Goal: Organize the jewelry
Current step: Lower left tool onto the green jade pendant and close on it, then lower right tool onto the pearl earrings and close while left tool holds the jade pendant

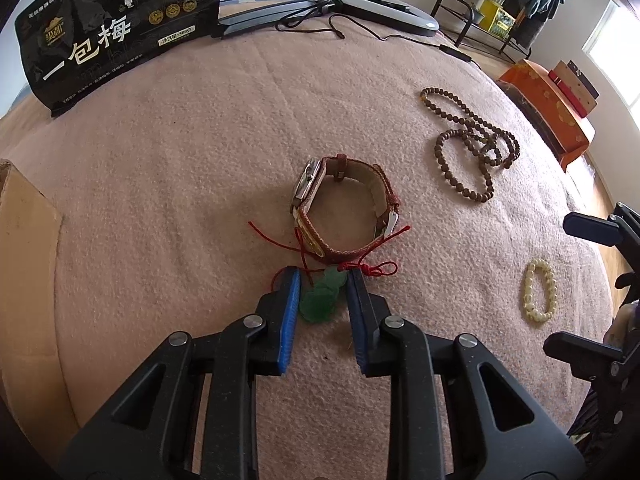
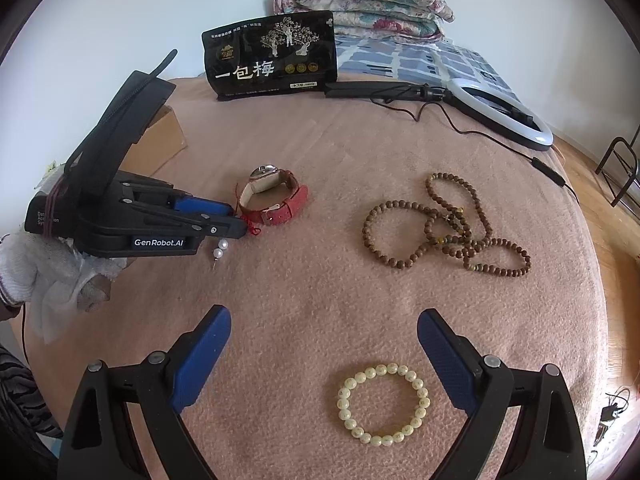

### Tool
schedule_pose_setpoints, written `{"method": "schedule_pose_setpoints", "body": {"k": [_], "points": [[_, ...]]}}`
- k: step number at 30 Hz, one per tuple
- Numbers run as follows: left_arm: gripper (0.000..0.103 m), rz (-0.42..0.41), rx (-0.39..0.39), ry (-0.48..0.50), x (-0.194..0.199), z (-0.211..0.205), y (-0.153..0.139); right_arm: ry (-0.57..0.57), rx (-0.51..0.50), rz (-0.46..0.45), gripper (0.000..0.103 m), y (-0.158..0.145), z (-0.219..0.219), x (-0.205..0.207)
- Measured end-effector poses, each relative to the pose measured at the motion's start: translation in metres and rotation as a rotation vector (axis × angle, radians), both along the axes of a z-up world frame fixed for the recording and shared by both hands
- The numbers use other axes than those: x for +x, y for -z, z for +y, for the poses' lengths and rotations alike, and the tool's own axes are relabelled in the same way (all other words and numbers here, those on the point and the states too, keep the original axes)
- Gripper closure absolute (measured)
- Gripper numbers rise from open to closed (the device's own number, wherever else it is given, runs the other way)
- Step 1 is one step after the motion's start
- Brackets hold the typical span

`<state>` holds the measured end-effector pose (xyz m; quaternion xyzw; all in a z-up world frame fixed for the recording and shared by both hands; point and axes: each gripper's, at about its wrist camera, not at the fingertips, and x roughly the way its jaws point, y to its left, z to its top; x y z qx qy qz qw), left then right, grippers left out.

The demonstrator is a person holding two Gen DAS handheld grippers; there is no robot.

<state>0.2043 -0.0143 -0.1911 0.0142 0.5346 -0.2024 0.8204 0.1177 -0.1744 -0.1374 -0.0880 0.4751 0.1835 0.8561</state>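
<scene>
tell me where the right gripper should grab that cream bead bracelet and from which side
Take the cream round-bead bracelet across one arc of its ring, probably the near edge, coming straight down from above. It lies flat on the pink blanket as an open loop, so one jaw can drop inside and one outside. The right gripper hangs open just behind it.

A green pendant (image 1: 320, 300) on red cord (image 1: 372, 268) lies on the pink blanket (image 1: 180, 184). The watch (image 1: 344, 208) has a red strap. The long beads (image 2: 448, 224) are brown, the bracelet (image 2: 384, 404) cream. Both tools, left (image 1: 323, 276) and right (image 2: 324, 320), are black with blue pads. The far bag (image 2: 272, 54) is black with gold trees.
</scene>
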Motion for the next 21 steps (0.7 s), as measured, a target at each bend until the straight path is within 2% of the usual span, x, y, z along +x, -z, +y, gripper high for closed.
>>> {"method": "schedule_pose_setpoints", "body": {"k": [6,9,14,15,17,19,21], "points": [[0.082,-0.033,0.030,0.027,-0.007,-0.004,-0.001,-0.015,-0.003,-0.006,0.008,0.004,0.011,0.003],[0.086,-0.050,0.062,0.030,-0.007,-0.005,0.000,-0.014,-0.008,0.000,0.008,0.007,0.011,0.003],[0.086,-0.059,0.067,-0.007,-0.005,0.005,0.000,-0.001,0.008,0.012,0.007,0.010,0.012,0.006],[0.086,-0.056,0.064,-0.015,-0.004,0.008,0.000,-0.002,0.014,0.016,0.009,0.011,0.014,0.007],[0.086,-0.051,0.061,-0.036,-0.003,0.017,0.000,-0.014,0.022,0.039,0.026,0.016,0.018,0.010],[0.086,-0.045,0.052,-0.054,-0.003,0.025,0.000,-0.035,0.033,0.052,0.031,0.021,0.024,0.012],[0.086,-0.039,0.041,-0.072,-0.004,0.032,0.001,-0.056,0.037,0.055,0.031,0.025,0.033,0.015]]}}
